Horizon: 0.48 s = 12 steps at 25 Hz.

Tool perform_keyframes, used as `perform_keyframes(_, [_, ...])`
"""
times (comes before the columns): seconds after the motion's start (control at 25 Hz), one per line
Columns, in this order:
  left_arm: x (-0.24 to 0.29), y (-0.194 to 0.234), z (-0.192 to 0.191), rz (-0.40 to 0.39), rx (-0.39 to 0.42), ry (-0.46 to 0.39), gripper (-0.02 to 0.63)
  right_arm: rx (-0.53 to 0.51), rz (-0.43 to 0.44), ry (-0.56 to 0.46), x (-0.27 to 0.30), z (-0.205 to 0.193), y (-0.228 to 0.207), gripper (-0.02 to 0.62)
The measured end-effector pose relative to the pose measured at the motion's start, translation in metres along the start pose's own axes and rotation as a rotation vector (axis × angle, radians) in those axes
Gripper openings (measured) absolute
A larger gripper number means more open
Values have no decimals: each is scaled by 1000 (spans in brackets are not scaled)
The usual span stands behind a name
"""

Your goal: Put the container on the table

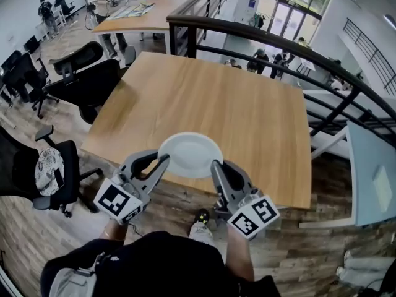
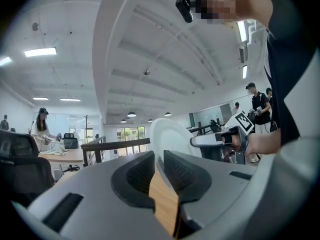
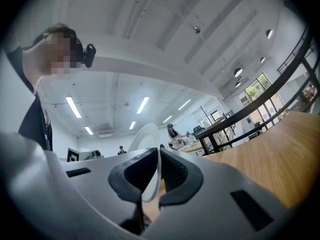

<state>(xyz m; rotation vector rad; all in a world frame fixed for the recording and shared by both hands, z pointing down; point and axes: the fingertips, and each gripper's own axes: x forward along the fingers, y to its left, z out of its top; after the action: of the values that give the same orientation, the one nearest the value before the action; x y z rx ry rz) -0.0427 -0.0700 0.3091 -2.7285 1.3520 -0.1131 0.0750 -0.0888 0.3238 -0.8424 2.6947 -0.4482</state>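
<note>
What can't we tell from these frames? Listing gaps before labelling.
- Gap between the white container and the table: the head view looks straight down on it, and both gripper views show only its rim between the jaws.
- Container's underside: faces away in every view.
- Table legs: head view, hidden under the tabletop.
- People beyond the railing: head view, too small for detail.

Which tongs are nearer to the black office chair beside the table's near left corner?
Left. The left tongs grip the white plate on the side toward that chair; the right tongs grip the plate's opposite side, farther away.
</note>
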Motion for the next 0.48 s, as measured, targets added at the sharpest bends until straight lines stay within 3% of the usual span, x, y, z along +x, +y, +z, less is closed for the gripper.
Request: perform_keyframes(0.48, [69, 12, 1, 23, 3, 13, 62, 1, 7, 10, 13, 24, -67, 25])
